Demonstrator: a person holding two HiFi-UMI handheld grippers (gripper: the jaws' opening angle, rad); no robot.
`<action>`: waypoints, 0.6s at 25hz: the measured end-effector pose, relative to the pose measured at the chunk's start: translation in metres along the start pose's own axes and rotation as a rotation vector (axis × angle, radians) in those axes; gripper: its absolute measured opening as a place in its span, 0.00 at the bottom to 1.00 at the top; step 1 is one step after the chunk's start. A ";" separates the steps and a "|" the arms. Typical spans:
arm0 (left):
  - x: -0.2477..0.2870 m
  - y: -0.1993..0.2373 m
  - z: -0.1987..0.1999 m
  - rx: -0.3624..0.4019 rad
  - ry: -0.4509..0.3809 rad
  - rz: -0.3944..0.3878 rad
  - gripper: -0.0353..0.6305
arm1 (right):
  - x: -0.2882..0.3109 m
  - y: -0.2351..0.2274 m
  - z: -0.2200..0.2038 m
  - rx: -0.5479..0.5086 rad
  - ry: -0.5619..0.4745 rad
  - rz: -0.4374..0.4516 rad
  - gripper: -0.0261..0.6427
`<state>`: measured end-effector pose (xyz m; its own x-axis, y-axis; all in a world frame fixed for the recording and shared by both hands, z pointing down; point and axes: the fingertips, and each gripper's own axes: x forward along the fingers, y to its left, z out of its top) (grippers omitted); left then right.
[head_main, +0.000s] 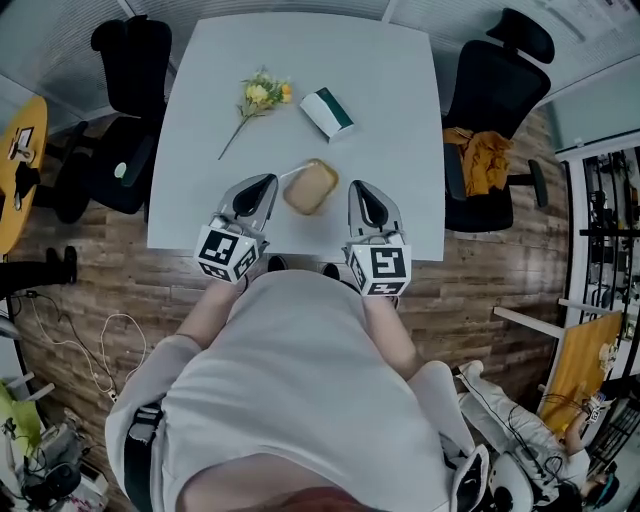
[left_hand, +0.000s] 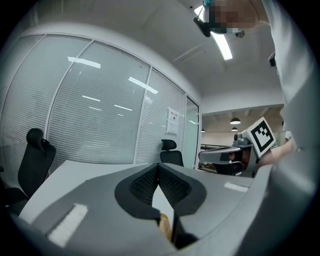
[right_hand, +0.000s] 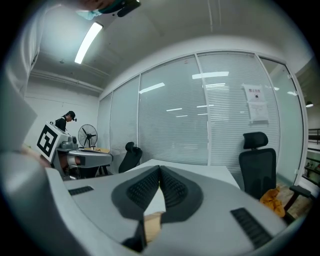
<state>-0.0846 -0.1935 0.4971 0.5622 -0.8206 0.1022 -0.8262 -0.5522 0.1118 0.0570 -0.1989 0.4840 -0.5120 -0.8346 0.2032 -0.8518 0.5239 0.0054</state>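
Both grippers are hovering over the near edge of the white table (head_main: 400, 150), in the middle of the head view. The left gripper (head_main: 268, 182) and the right gripper (head_main: 357, 188) are flanking a tan object (head_main: 310, 187), which is lying flat on the table between them, just beside each tip. From above it is hard to make out whether either tip is touching it.

In the left gripper view the jaws are meeting at their tips, with nothing sitting between the ribbed pads. Only a sliver of the tan object is showing through the narrow slit low in the frame, and the jaw bodies are hiding the rest. The right gripper view is showing the same: tips pressed together, and a tan scrap peeking out at lower centre.

Toward the upper left of the table a yellow flower (head_main: 262, 96) is lying, with a green-and-white packet (head_main: 327, 112) to its right. Both are well apart from the grippers.

The person's torso (head_main: 290, 400) is filling the bottom of the head view and cutting off the hands.
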 end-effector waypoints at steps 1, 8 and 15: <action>-0.001 0.000 -0.002 -0.009 0.000 -0.002 0.07 | 0.000 0.000 -0.001 0.001 0.002 0.000 0.05; -0.001 -0.001 -0.012 -0.139 -0.015 -0.049 0.07 | 0.002 -0.001 -0.004 0.017 0.011 0.008 0.05; -0.004 0.013 -0.026 -0.471 -0.057 -0.094 0.07 | 0.002 0.000 -0.005 0.023 0.010 0.009 0.05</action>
<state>-0.0970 -0.1940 0.5236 0.6201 -0.7844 0.0171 -0.6584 -0.5084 0.5551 0.0562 -0.1993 0.4894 -0.5183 -0.8283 0.2127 -0.8497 0.5269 -0.0186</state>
